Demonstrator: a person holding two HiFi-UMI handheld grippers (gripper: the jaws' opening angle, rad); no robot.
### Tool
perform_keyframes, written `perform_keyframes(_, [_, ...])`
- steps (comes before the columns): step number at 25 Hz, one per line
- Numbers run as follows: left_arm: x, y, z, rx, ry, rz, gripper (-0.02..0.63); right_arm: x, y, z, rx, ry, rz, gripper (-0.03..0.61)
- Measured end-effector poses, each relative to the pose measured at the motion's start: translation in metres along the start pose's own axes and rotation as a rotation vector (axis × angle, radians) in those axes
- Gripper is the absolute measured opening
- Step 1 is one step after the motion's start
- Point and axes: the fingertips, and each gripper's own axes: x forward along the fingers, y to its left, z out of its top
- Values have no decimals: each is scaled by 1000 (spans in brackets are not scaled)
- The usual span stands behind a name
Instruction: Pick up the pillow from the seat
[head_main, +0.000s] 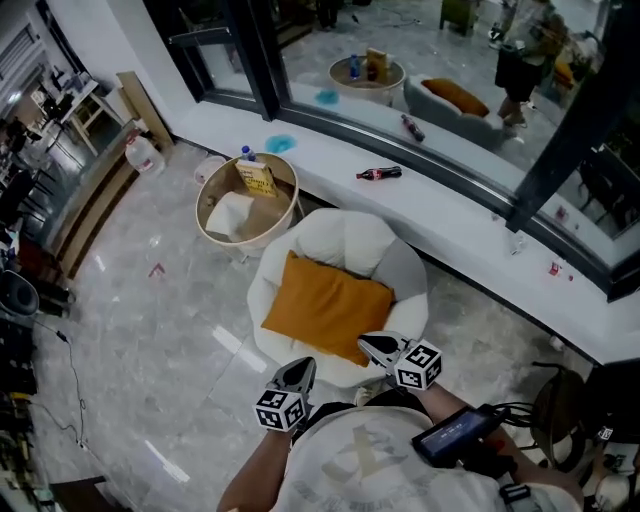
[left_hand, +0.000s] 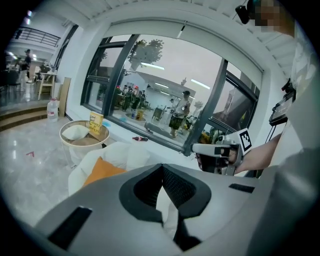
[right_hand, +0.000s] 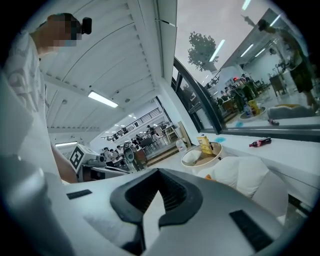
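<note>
White round seat (head_main: 355, 240), orange pillow (head_main: 325, 305) lying flat on it

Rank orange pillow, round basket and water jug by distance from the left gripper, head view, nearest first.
1. Orange pillow, on the white seat, just ahead of the left gripper.
2. Round basket, on the floor beyond the seat, to the left.
3. Water jug, farthest, past the basket at the far left by the wall.

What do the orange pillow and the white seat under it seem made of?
Orange pillow: probably matte woven fabric over soft filling, judging by its creased, sagging surface. White seat: apparently plush matte upholstery, with puffy rounded lobes; exact textile unclear.
</note>
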Motion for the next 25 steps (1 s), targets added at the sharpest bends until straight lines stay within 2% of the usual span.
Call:
perform_keyframes(6, [30,12,30,17,-7,15,11,-15,-36,14,-2,-20,-57,14])
perform_keyframes(12, [46,17,41,30,7,10,11,-23,-57,11,23,-32,-111,14])
perform_keyframes(18, [49,19,37,37,49,-17,11,-23,-61,-4,61,-32,-155,14])
perform_keyframes(25, [54,45,37,49,90,-60,11,-9,-62,-7,110,-79,-221,14])
